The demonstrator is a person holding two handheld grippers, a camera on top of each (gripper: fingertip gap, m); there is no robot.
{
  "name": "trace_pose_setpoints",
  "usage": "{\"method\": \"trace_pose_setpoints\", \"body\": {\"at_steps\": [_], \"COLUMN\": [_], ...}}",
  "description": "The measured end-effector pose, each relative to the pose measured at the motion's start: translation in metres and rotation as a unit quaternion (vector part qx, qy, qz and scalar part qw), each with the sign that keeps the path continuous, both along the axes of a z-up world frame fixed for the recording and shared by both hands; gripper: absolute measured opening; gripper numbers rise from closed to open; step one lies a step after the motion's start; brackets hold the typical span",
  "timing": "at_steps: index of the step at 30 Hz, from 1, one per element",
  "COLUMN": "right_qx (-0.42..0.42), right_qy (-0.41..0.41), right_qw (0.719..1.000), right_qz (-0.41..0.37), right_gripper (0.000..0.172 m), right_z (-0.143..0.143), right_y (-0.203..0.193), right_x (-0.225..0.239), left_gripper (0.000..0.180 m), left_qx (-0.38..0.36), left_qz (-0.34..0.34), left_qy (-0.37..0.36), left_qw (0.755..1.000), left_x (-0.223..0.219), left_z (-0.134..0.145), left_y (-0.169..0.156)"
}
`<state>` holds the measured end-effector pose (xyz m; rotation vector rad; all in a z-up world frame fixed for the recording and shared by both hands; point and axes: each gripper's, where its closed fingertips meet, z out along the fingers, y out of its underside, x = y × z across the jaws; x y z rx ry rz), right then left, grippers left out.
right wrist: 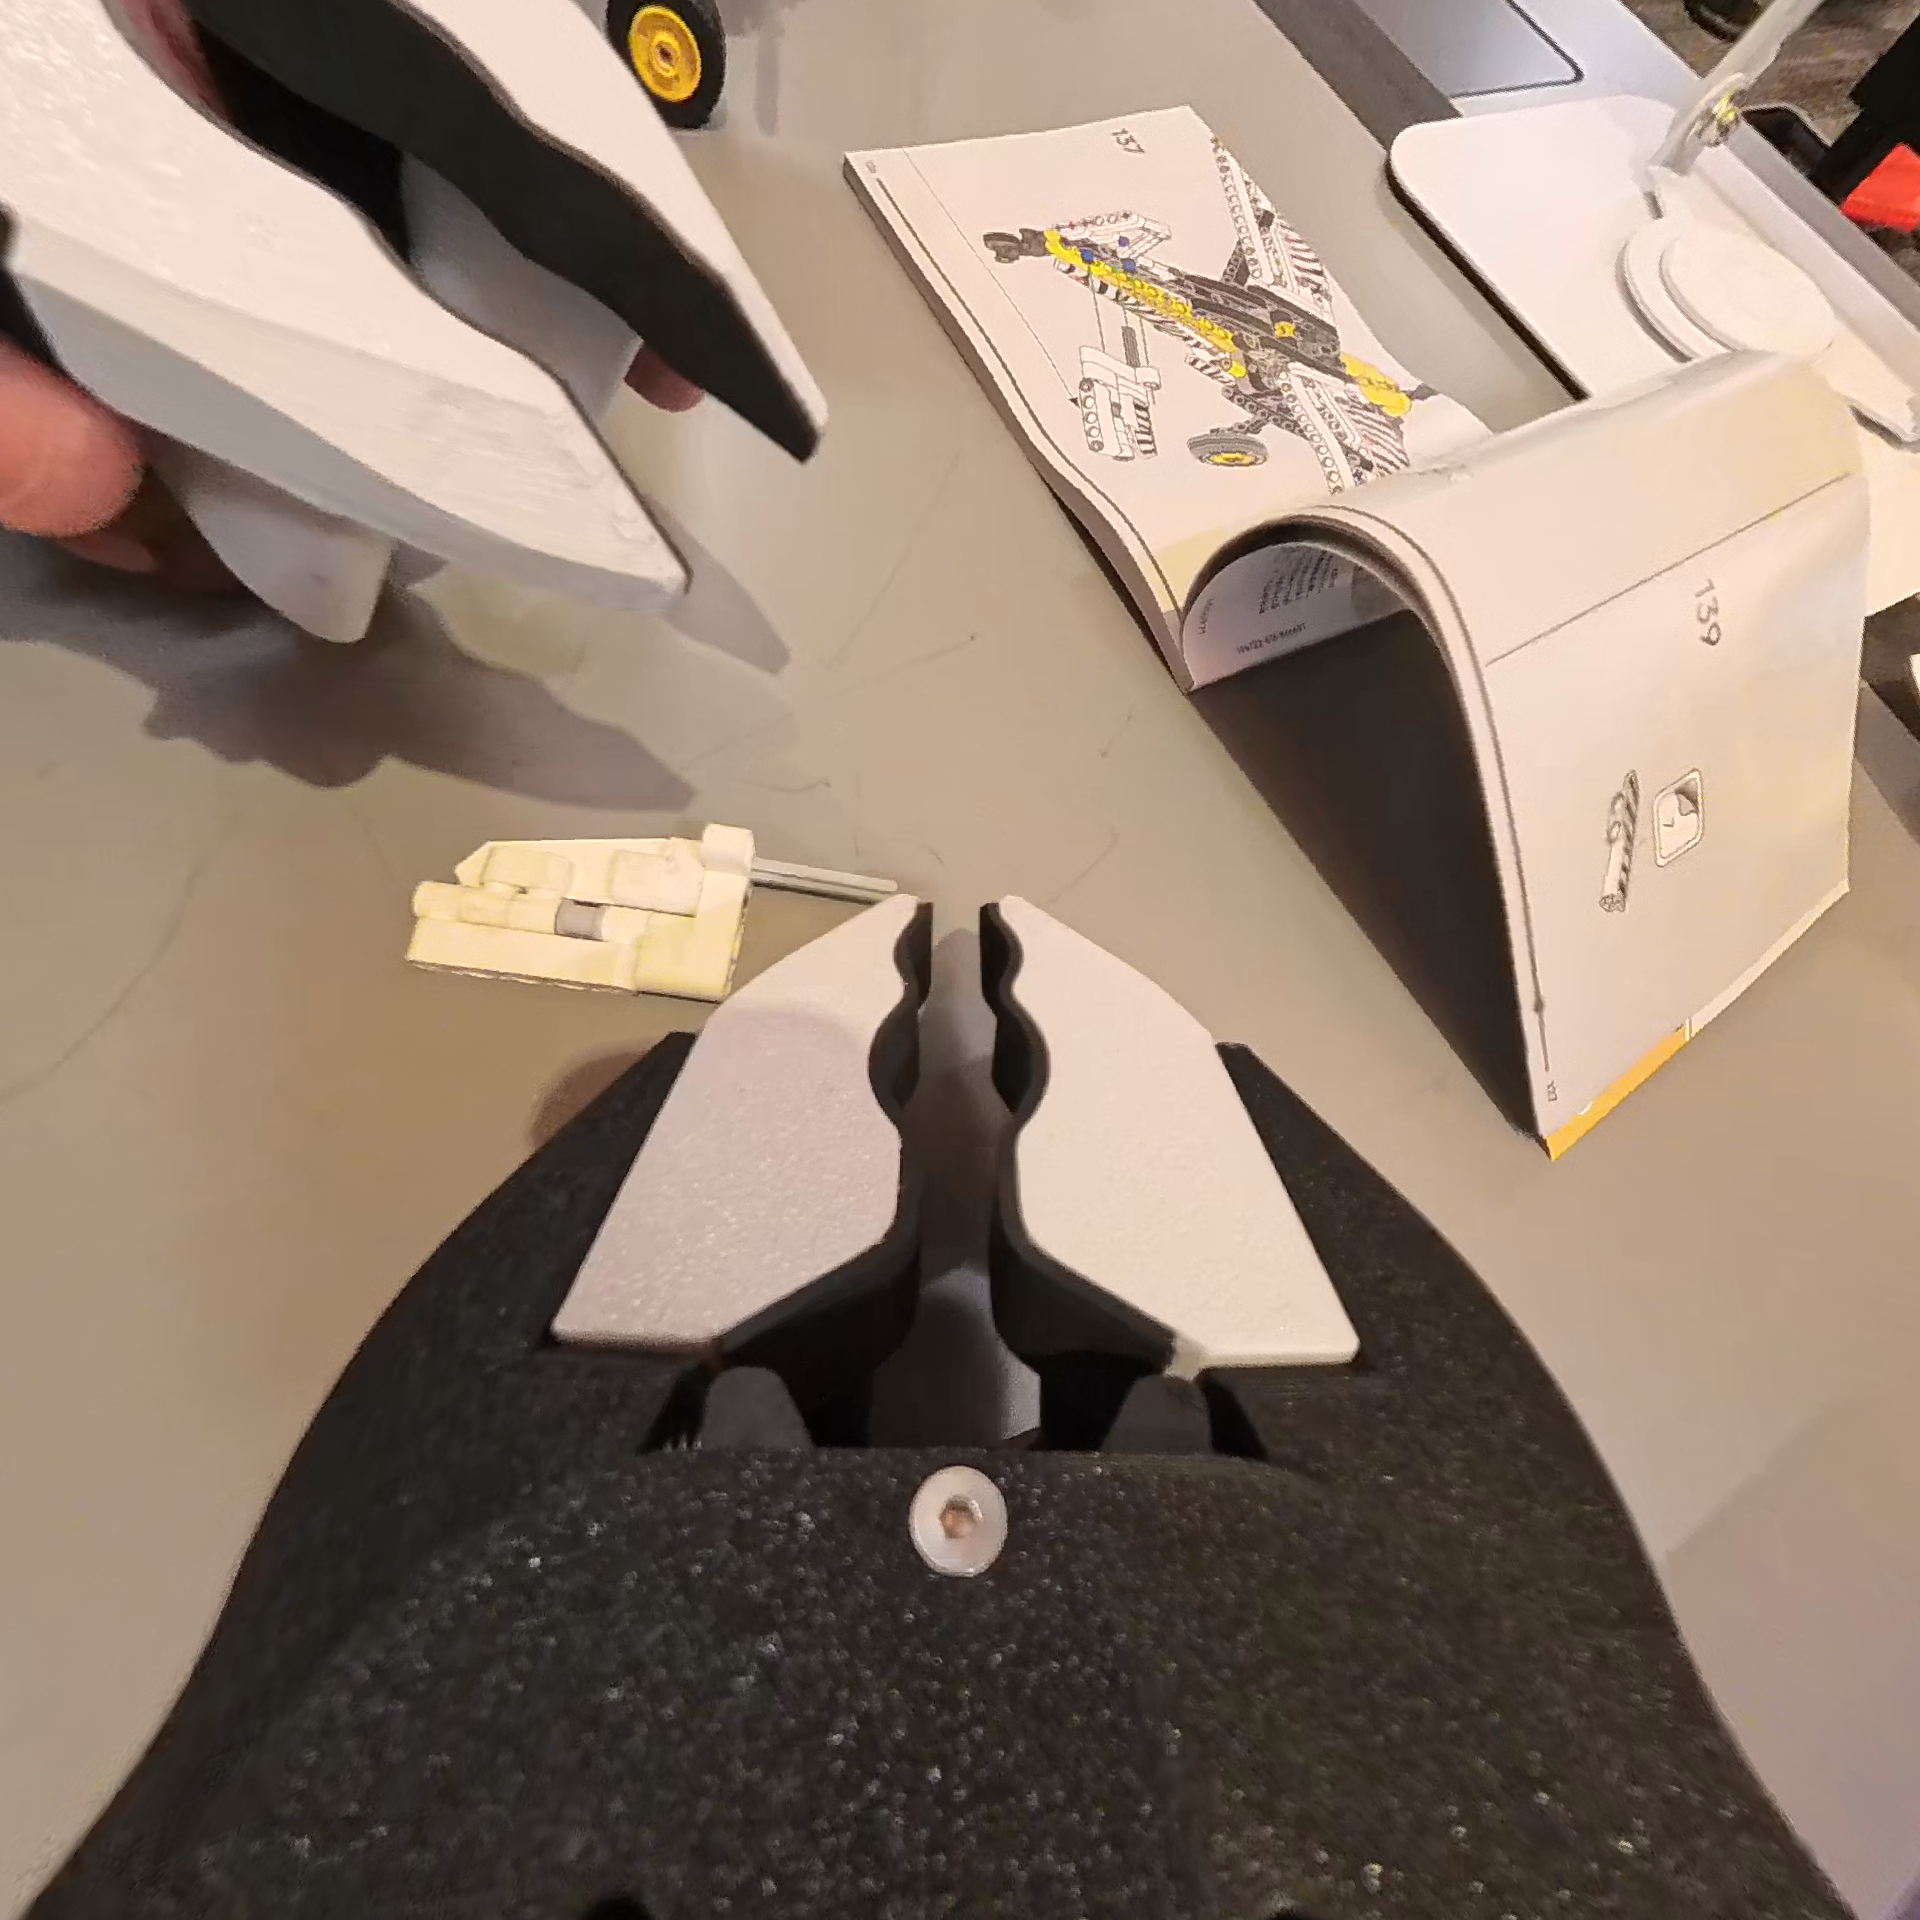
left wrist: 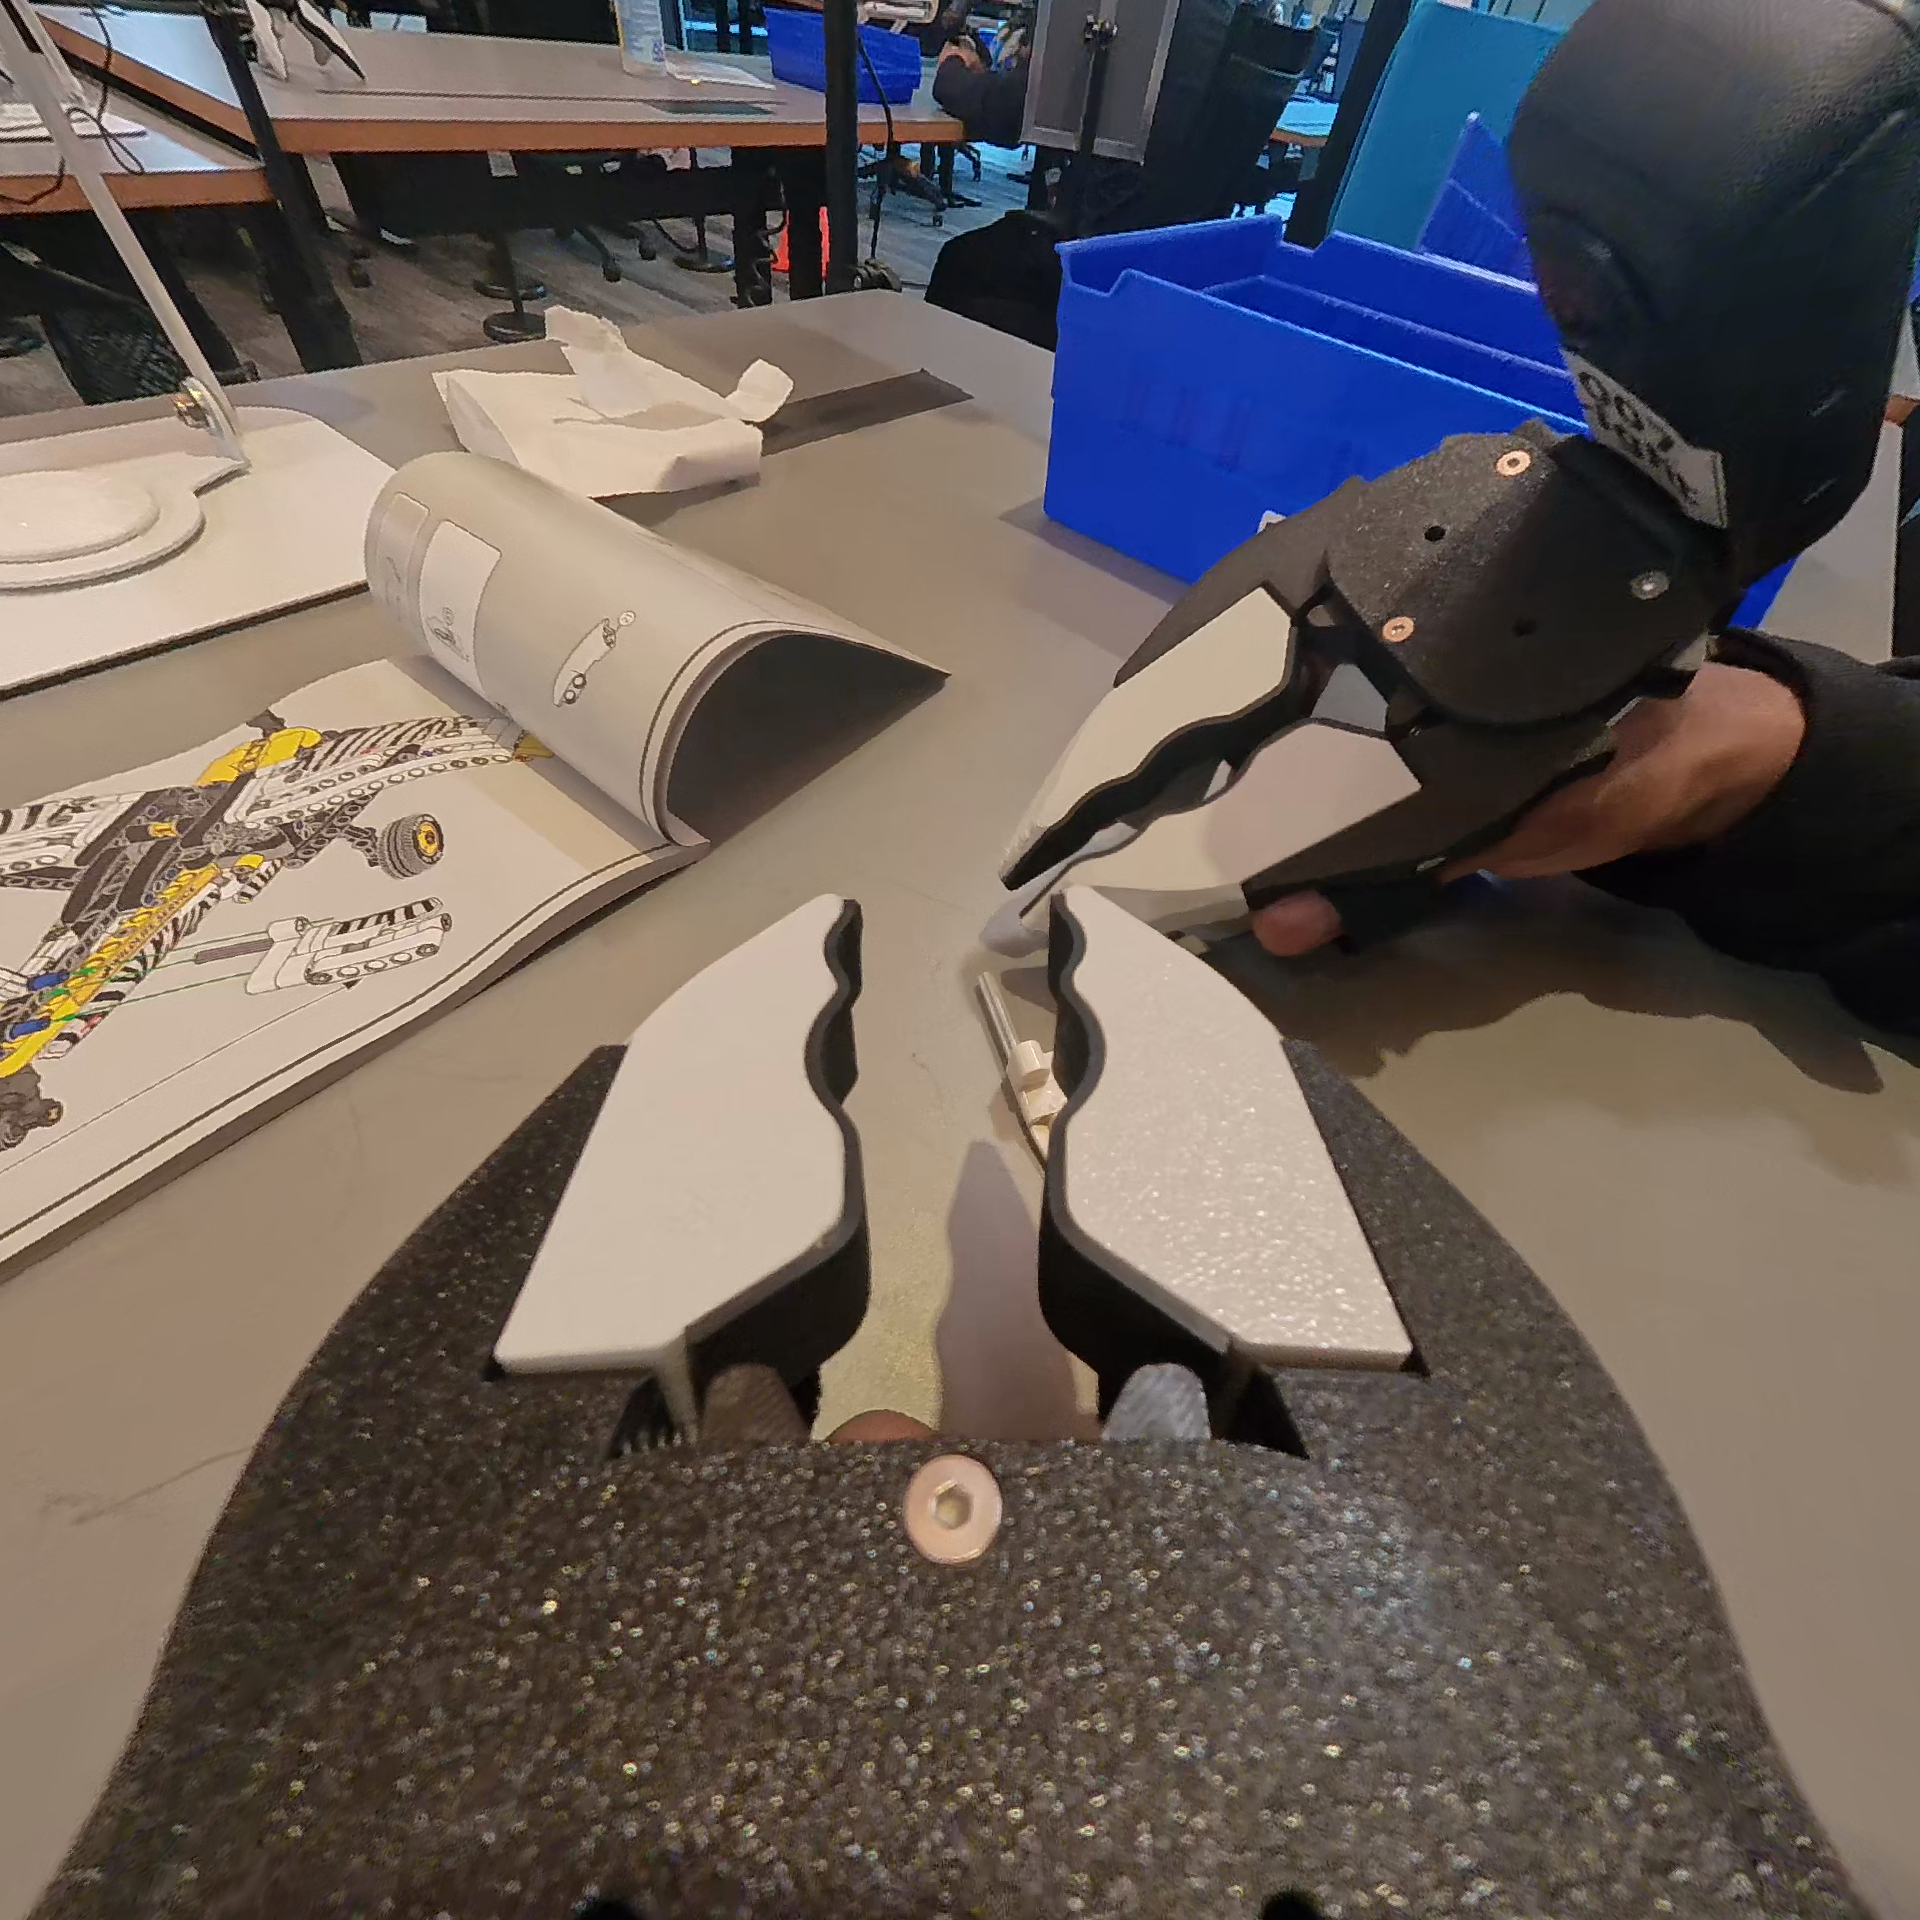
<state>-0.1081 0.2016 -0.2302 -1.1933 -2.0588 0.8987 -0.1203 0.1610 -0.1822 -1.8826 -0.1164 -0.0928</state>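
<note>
Two hand-held grippers hang over the grey bench [right wrist: 1039, 727]. The left hand-held gripper [left wrist: 954, 935] is open and holds nothing. The right hand-held gripper [right wrist: 954, 920] is almost closed, also holding nothing. A small white brick piece [right wrist: 582, 914] lies just beside both. An open booklet [right wrist: 1351, 468] is near.

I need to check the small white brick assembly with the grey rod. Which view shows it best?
The right wrist view: the white brick assembly lies in full view. In the left wrist view only its rod and an edge show.
</note>
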Motion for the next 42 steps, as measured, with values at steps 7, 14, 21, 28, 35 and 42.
{"method": "trace_pose_setpoints", "body": {"at_steps": [7, 14, 21, 28, 35, 42], "right_qx": [0.058, 0.146, 0.208, 0.232, 0.259, 0.262], "right_qy": [0.057, 0.063, 0.024, -0.061, -0.088, -0.123], "right_qw": [0.993, 0.967, 0.945, 0.922, 0.906, 0.899], "right_qz": [0.084, 0.199, 0.251, 0.305, 0.324, 0.328], "right_gripper": [0.017, 0.019, 0.016, 0.014, 0.014, 0.008], "right_z": [0.01, 0.014, 0.012, 0.006, -0.004, -0.011], "right_y": [-0.02, -0.042, -0.045, -0.045, -0.047, -0.047], "right_x": [0.002, 0.008, 0.004, 0.011, 0.005, 0.007], "left_gripper": [0.034, 0.034, 0.034, 0.034, 0.034, 0.034], "left_qx": [0.003, -0.005, -0.01, -0.011, -0.014, -0.014], "left_qz": [0.0, -0.012, -0.023, -0.036, -0.046, -0.047], "left_qy": [0.02, 0.022, 0.036, 0.037, 0.042, 0.022], "left_qw": [1.0, 1.0, 0.999, 0.999, 0.998, 0.999], "left_x": [0.003, 0.009, 0.012, 0.013, 0.013, 0.009], "left_z": [0.004, -0.003, -0.004, -0.005, -0.006, -0.005], "left_y": [-0.003, -0.016, -0.026, -0.033, -0.038, -0.041]}}
